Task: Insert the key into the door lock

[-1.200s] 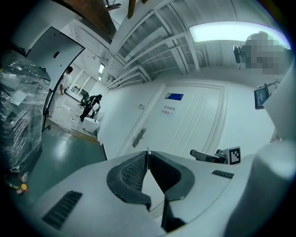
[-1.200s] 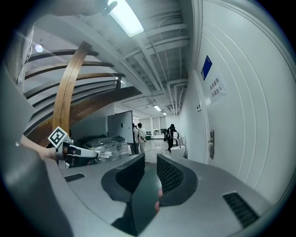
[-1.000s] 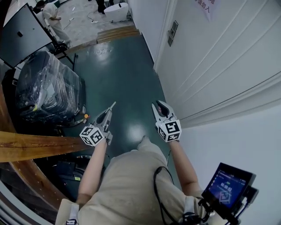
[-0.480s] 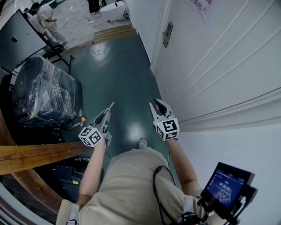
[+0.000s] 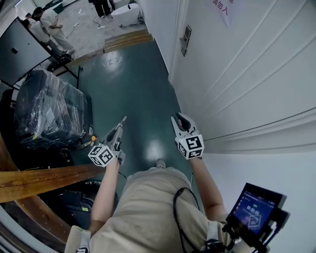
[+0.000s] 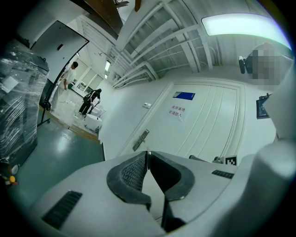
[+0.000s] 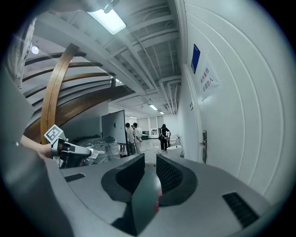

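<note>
Since a second ago the person has stepped a little further along the corridor. In the head view the film-wrapped load [image 5: 49, 111] has slid lower and left, and both grippers are held out in front much as before.

The head view looks steeply down on a person in a beige top, with both arms stretched over a glossy green floor [image 5: 133, 84]. The left gripper [image 5: 124, 119] points ahead along the corridor. Its jaws are closed almost together, and a thin pale strip, apparently the key [image 6: 146, 157] seen edge-on, is pinched between their tips. The right gripper [image 5: 180, 118] is level with it and nearer the wall. Its jaws stand apart with nothing between them.

A white panelled door [image 5: 247, 74] fills the right side of the head view. The door lock [image 5: 185, 38], a narrow upright metal plate, sits at the door's far edge, just beside the frame. It is ahead of both grippers and well apart from them. A paper notice [image 5: 222, 10] hangs on the door near its top edge.

On the left, beside the wrapped load, a curved wooden beam [image 5: 44, 175] crosses the view. A small lit screen [image 5: 256, 207] shows at the lower right corner. Several people [image 5: 49, 24] stand at the far end of the corridor.
</note>
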The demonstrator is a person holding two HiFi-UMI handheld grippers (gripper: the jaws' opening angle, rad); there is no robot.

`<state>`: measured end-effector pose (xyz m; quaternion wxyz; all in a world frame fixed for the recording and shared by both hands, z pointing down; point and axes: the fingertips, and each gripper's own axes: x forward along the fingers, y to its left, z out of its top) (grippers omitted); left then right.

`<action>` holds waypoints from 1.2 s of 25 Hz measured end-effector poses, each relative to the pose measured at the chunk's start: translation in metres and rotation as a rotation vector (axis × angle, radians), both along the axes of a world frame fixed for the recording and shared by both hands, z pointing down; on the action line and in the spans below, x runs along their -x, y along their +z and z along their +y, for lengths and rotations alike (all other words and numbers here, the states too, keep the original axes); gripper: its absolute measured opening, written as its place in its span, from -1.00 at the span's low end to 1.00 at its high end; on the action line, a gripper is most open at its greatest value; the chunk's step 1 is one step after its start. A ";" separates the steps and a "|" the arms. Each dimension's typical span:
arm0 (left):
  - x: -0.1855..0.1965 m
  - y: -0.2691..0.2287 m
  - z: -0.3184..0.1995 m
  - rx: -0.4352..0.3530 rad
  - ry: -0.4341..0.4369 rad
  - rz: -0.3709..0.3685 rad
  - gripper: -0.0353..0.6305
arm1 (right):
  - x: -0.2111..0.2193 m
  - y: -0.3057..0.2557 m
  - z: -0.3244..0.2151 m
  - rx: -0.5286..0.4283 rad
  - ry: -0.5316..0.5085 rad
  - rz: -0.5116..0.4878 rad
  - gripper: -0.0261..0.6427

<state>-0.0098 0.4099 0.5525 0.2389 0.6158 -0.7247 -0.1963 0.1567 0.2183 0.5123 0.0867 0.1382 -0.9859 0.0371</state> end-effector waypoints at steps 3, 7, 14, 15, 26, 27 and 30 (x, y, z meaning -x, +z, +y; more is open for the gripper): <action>0.002 0.002 -0.004 0.000 -0.009 -0.001 -0.80 | -0.001 0.002 -0.006 0.000 -0.003 -0.003 -0.69; 0.002 0.008 -0.028 0.007 -0.013 0.008 -0.80 | 0.001 0.014 -0.034 0.019 0.000 -0.001 -0.69; 0.023 0.014 -0.039 0.031 -0.016 0.026 -0.80 | 0.028 0.025 -0.049 0.037 0.001 0.010 -0.69; 0.028 0.014 -0.040 0.032 -0.013 0.028 -0.80 | 0.033 0.026 -0.049 0.038 0.003 0.013 -0.69; 0.109 0.018 -0.070 0.010 0.080 0.050 -0.80 | 0.112 0.006 -0.069 0.004 0.075 0.010 -0.69; 0.116 0.017 -0.073 0.009 0.088 0.050 -0.80 | 0.119 0.005 -0.070 0.003 0.080 0.006 -0.69; 0.138 0.016 -0.080 0.001 0.109 0.050 -0.80 | 0.135 0.004 -0.070 0.000 0.095 0.001 -0.69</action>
